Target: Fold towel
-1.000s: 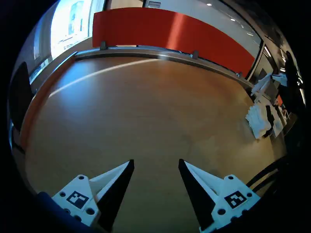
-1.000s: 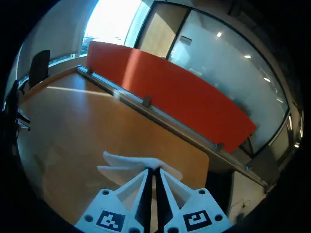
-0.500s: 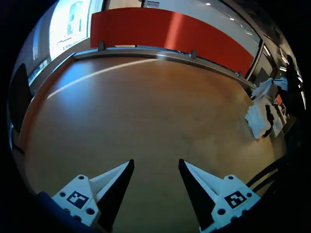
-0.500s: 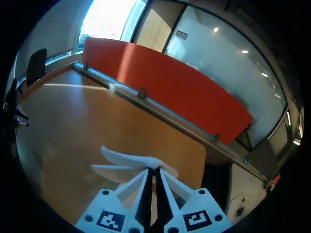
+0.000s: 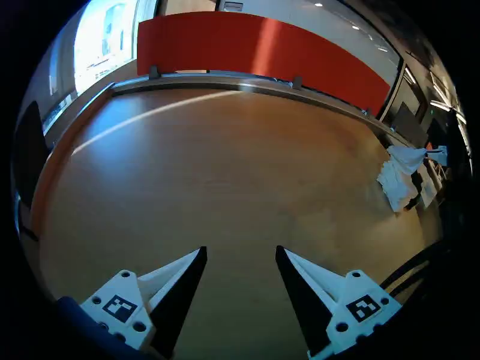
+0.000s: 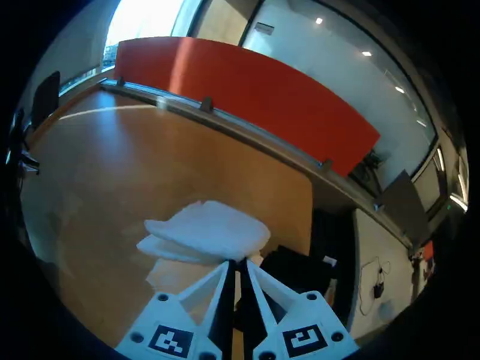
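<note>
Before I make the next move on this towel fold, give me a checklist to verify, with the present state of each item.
1. Right gripper has hold of the towel: ok, jaws closed on its near edge.
2. Left gripper free to help: ok, jaws open with nothing between them.
3. Towel spread flat: not ok, it is bunched in layers.
4. Room on the table to lay it out: ok, broad bare wood ahead of the left gripper.
5. Towel well inside the table: not ok, it sits close to the table's edge.
6. A free corner for the left gripper to take: cannot tell, the folds hide the corners.
</note>
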`<state>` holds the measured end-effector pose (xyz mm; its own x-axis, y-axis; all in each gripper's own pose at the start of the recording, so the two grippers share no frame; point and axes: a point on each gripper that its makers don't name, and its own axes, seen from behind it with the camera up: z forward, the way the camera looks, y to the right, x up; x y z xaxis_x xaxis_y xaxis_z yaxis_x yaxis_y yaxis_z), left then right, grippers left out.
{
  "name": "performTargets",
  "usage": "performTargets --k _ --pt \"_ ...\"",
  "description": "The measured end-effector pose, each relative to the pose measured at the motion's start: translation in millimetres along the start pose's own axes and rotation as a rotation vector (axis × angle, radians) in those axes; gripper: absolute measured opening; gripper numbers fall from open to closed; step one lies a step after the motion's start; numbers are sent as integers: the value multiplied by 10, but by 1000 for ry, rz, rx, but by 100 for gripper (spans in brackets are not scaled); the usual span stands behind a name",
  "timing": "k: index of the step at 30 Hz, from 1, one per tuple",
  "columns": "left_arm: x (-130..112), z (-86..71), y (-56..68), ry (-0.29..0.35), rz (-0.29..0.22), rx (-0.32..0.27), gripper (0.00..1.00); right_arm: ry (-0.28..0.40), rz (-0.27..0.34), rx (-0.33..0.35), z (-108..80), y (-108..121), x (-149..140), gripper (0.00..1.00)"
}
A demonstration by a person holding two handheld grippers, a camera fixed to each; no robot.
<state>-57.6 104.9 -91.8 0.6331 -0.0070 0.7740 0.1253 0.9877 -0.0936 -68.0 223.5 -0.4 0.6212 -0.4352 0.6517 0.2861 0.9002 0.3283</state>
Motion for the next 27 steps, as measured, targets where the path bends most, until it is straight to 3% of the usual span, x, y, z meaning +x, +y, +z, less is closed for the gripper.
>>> performTargets --k 13,27 --pt "-25 -37 -1 -2 9 3 84 -85 94 -11 77 -89 -584 5" --pt "-60 -78 -56 -4 3 15 84 -154 177 -35 204 -63 -924 5"
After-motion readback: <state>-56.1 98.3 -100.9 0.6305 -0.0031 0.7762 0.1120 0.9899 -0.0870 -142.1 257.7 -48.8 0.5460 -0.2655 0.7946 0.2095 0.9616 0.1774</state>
